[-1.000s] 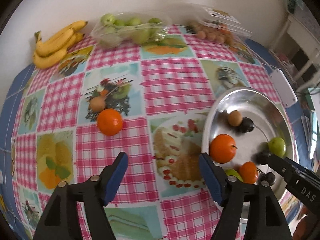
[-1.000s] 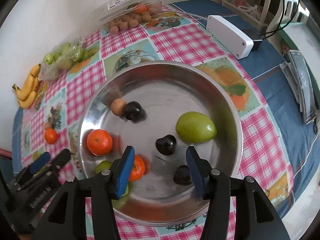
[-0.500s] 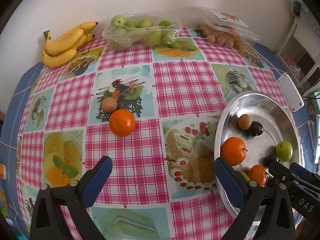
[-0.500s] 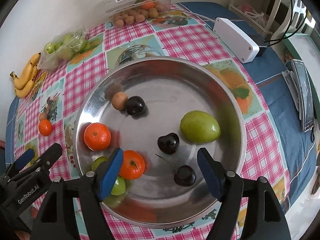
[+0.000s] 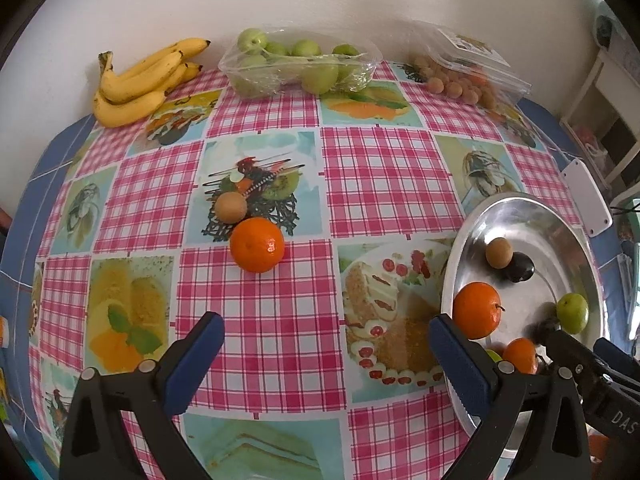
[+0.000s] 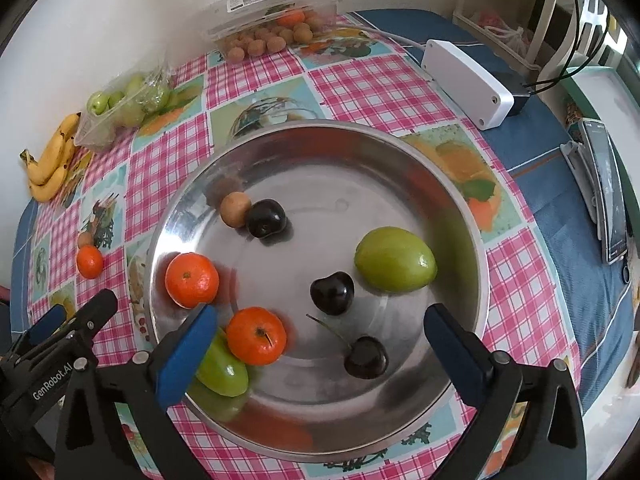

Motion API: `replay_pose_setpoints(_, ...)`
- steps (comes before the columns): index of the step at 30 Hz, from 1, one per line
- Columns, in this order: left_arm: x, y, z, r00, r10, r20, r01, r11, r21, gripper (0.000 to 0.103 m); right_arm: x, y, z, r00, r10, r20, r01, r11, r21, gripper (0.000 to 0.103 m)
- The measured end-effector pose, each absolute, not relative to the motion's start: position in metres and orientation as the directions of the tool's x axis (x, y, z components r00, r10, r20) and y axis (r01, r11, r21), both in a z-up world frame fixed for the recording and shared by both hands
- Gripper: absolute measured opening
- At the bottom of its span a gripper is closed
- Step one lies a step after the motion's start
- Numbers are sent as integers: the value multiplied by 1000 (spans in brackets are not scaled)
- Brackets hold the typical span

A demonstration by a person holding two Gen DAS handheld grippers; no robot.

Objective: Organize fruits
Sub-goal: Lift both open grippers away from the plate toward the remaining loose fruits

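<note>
We saw the left gripper (image 5: 326, 354) hanging over the checked tablecloth (image 5: 380, 184) with its jaws spread wide and nothing between them. Ahead of it on the cloth lay a loose tangerine (image 5: 257, 244), with a small brown fruit (image 5: 230, 207) touching its far side. Along the wall sat a bunch of bananas (image 5: 140, 80), a clear bag of green fruits (image 5: 300, 66) and a plastic box of small brown fruits (image 5: 464, 80).

The right gripper (image 6: 320, 346) hovered over the near part of the metal bowl (image 6: 460, 200), its jaws opening, gripping nothing; a stemmed cherry (image 6: 366, 357) and an orange tangerine (image 6: 256, 336) lay in the bowl below the gap between them. That tangerine rested against a green fruit (image 6: 222, 370) partly hidden behind the left finger. Also in the bowl were a second tangerine (image 6: 192, 279), a cherry (image 6: 332, 293) near the middle, a large green fruit (image 6: 395, 259) just beside it, and a brown fruit (image 6: 235, 209) touching another dark cherry (image 6: 265, 218). A white box (image 6: 466, 82) lay on the blue cloth beyond the bowl.
</note>
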State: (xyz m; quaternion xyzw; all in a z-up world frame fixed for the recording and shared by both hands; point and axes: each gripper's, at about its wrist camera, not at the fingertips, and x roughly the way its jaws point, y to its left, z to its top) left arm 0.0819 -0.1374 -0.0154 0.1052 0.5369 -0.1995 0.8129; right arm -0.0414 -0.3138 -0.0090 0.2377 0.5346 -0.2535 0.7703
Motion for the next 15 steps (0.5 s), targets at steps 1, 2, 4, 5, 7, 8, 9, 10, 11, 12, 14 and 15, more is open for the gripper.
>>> replay_pose_setpoints(1,82,-137,-15,344,-211,-915,436,899,-43,103,-41,-314,-9,301,-135,-944,644,759,97,103)
replay_pose_setpoints(2,82,-137,-16,343,-213,-915,436,899,-45,103,-41,-313,-9,301,-135,-944,643,760,96,103)
replay_pose_setpoints(4,82,-137,-16,342,-214,-915,437,898,-47,103,-41,-312,-9,299,-137,-944,640,763,92,103)
replay_pose_setpoints(5,82,-137,-15,342,-216,-915,438,898,-49,103,-41,-312,-9,300,-137,-944,638,765,92,103)
replay_pose_setpoints(7,82,-137,-15,340,-222,-914,440,897,-53,103,-40,-312,-9,300,-138,-944,633,769,90,103)
replay_pose_setpoints(8,81,-137,-15,340,-224,-913,441,896,-55,103,-40,-312,-9,301,-138,-943,631,770,89,103)
replay_pose_setpoints(9,81,-137,-14,338,-229,-913,446,893,-59,103,-40,-311,-9,302,-139,-943,629,772,88,103)
replay_pose_setpoints(10,81,-136,-14,338,-231,-912,449,892,-60,103,-39,-311,-8,302,-139,-943,628,773,88,103)
replay_pose_setpoints(11,80,-136,-13,339,-232,-912,450,891,-59,103,-38,-310,-9,304,-137,-943,626,775,89,103)
replay_pose_setpoints(12,80,-135,-13,341,-232,-911,449,892,-59,103,-37,-309,-8,306,-136,-942,623,777,90,103)
replay_pose_setpoints(14,82,-130,-12,339,-238,-910,446,893,-68,103,-35,-306,-7,313,-133,-940,613,785,93,103)
replay_pose_setpoints(15,83,-127,-12,336,-244,-910,444,893,-75,103,-34,-304,-6,316,-132,-939,607,789,94,103)
